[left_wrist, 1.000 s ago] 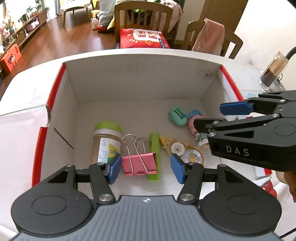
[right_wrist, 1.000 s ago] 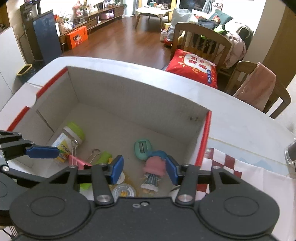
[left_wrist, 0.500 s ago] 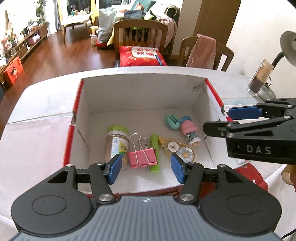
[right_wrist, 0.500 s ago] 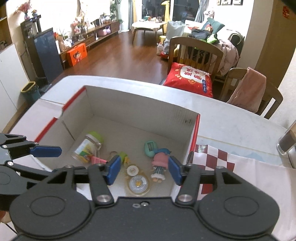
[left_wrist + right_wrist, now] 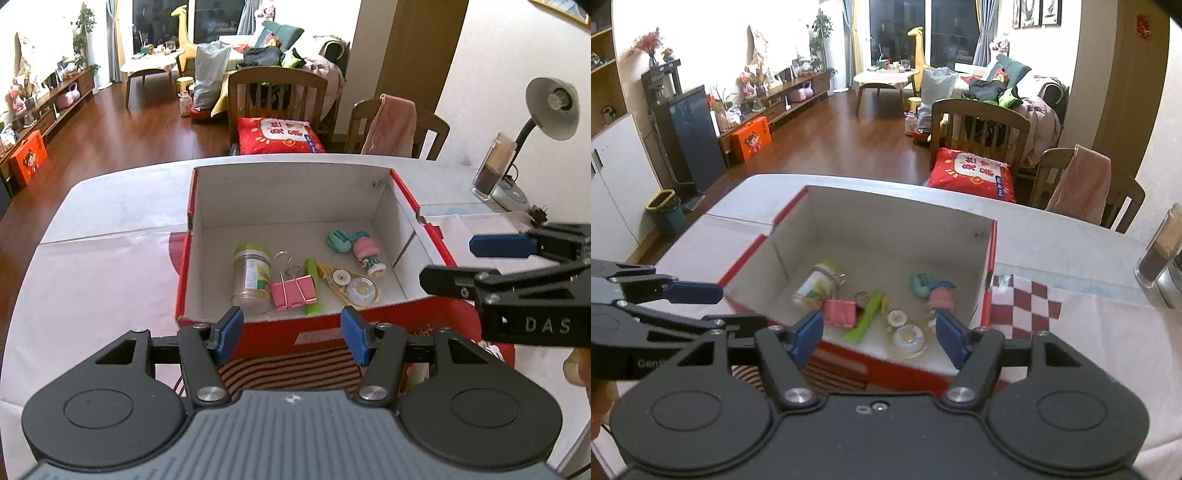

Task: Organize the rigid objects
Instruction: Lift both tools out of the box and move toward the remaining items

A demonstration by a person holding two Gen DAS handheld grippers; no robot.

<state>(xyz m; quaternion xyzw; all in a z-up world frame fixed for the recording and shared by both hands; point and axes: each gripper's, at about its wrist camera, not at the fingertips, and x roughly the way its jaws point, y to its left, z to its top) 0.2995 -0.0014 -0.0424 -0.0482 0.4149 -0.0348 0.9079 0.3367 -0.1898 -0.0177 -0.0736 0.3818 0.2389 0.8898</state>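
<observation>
1. The red cardboard box [image 5: 424, 218] sits on the white table [image 5: 110, 280], holding a green-lidded jar [image 5: 251, 280], pink binder clip [image 5: 293, 293], green marker [image 5: 311, 291], correction tape [image 5: 352, 286], teal sharpener [image 5: 338, 240] and small doll [image 5: 369, 256].
2. The left gripper [image 5: 291, 338] hangs before the box's near wall, jaws apart and empty.
3. The right gripper [image 5: 879, 334] hangs alongside; its jaws have just been opening, with nothing between them.

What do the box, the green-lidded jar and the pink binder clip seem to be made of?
Box: likely cardboard, glossy red outside, matt white inside, with folded flaps.
Jar: clear glass or plastic; see-through wall.
Binder clip: probably painted metal, with silvery wire handles.
</observation>
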